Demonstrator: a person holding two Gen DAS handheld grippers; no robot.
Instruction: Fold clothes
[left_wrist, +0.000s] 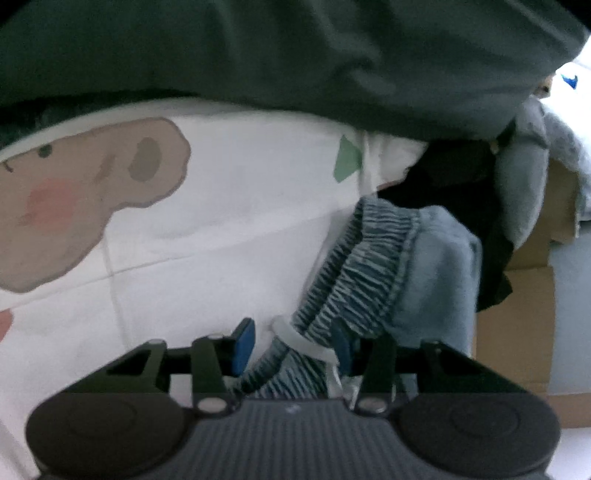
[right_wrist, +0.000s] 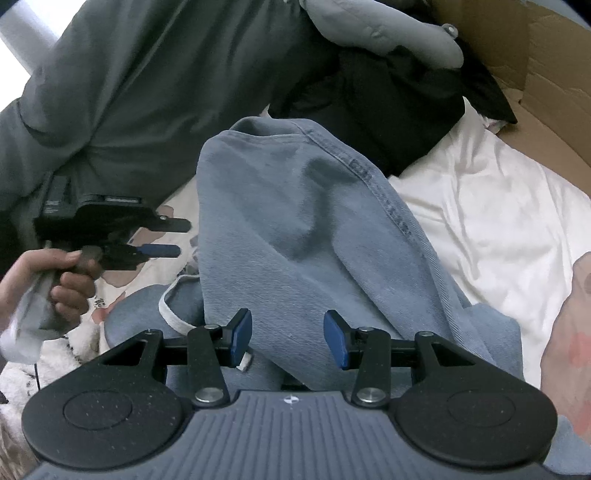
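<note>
Left gripper parted astride light-blue denim trousers' elastic waistband; right gripper released above trousers; pinch squarely, lift toward white printed bedsheet edge.

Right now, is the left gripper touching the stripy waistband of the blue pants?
Touching. In the left wrist view, the waistband runs between the left gripper fingers and lies against the right one; the other pad stands clear.

- I am looking at a bed under a white quilt printed with a tan cartoon figure, filling the left of the left-wrist frame.
- Light blue jeans are lying across it at the centre of the right-wrist frame.
- A dark green garment is spreading along the top.
- Black clothing is sitting at upper right, beside a cardboard box.
</note>
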